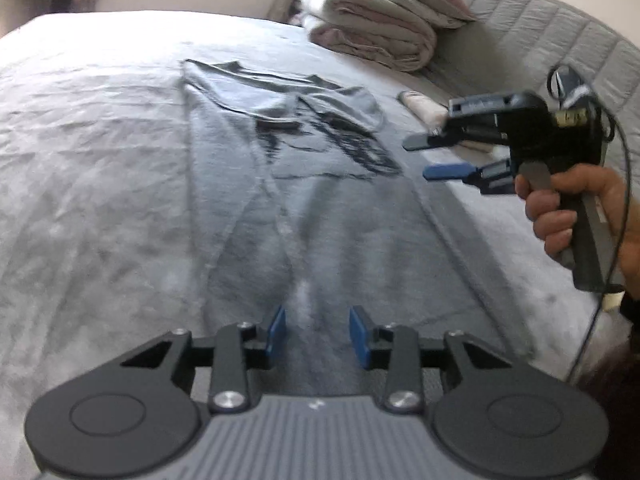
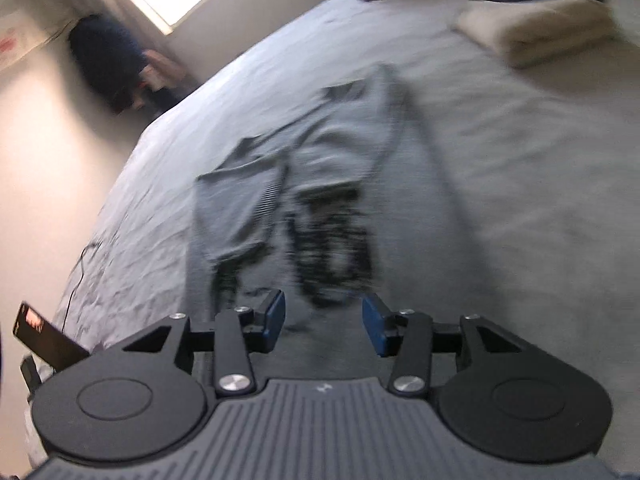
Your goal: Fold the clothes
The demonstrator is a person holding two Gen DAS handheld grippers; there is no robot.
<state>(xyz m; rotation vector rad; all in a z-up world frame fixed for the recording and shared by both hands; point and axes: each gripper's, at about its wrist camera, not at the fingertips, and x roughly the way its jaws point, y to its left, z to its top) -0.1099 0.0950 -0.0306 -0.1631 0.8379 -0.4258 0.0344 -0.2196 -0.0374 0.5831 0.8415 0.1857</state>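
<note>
Both tools' jaws parted over grey shirt (image 1: 320,184), black-printed, sides folded inward.

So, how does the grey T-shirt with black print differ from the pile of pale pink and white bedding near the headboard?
The grey T-shirt with black print lies flat and thin in the middle of the bed; the pile of pale pink and white bedding is thick, folded into stacked layers, at the far corner by the quilted grey headboard. The T-shirt bears dark lettering; the bedding looks plain. Both rest on the light grey bedsheet.
</note>
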